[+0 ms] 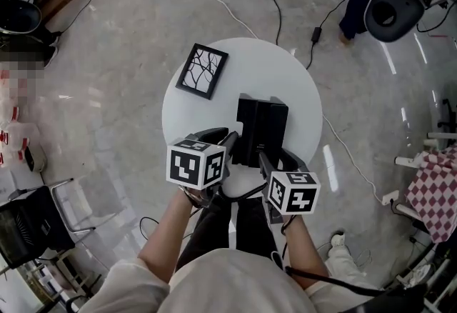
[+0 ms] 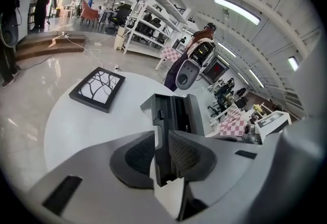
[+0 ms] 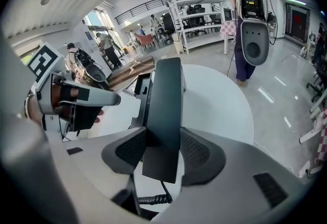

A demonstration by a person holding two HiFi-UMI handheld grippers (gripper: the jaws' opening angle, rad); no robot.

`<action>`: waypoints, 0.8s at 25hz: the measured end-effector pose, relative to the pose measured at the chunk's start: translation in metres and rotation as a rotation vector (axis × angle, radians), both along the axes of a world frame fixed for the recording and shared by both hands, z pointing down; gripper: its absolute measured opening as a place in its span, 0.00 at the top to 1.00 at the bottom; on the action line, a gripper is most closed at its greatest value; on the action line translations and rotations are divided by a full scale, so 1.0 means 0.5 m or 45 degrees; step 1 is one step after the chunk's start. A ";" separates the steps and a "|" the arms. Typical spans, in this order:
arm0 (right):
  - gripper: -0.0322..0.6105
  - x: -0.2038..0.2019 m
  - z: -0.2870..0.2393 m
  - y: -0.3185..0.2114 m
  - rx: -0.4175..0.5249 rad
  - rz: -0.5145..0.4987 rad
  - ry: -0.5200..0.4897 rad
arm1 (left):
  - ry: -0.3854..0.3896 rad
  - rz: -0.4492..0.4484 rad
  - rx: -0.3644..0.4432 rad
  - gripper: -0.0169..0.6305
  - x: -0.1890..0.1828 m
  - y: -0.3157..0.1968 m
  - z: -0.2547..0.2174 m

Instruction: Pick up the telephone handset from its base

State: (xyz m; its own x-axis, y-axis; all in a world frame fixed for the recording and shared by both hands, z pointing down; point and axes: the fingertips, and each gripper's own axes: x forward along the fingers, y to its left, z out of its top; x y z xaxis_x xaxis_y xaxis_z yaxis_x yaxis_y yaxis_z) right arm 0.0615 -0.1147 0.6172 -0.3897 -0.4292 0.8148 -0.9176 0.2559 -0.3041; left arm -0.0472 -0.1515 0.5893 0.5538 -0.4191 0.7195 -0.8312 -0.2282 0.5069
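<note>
So the right gripper [image 3: 163,147] has its jaws fairly wide, pads pressing on both sides of the near end of the handset [image 3: 166,95], a long dark bar running away from the camera. A coiled cord [image 3: 153,200] hangs just below. The left gripper [image 2: 162,155] is pinched narrow on a thin side wall of the base [image 2: 180,111], looks like it's there to pin it down.

The phone sits mid-table on the round white table [image 2: 71,131], with a picture frame [image 2: 98,88] off to the side. The handset seems to be lying along the base; can't tell if it's lifted at all.

My guess is it's rigid, light, smooth plastic, so a bit slippery. I'd grab the straight middle section, and watch the cord tugging back.
</note>
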 end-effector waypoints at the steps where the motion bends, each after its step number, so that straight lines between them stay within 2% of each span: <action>1: 0.61 0.003 -0.003 0.001 0.007 -0.003 0.004 | -0.004 -0.003 -0.001 0.83 -0.001 0.000 0.001; 11: 0.61 0.002 -0.030 0.004 0.003 -0.013 -0.069 | -0.035 -0.019 0.009 0.88 0.005 -0.009 -0.005; 20: 0.62 -0.005 -0.070 0.014 -0.028 0.075 -0.287 | -0.032 0.000 0.011 0.88 0.020 0.003 -0.024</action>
State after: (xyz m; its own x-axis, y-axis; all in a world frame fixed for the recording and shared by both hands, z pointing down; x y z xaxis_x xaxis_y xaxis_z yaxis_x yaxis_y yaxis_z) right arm 0.0592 -0.1076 0.5823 -0.5378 -0.4397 0.7193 -0.8389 0.1950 -0.5081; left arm -0.0371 -0.1499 0.5775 0.5355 -0.4252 0.7297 -0.8438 -0.2327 0.4837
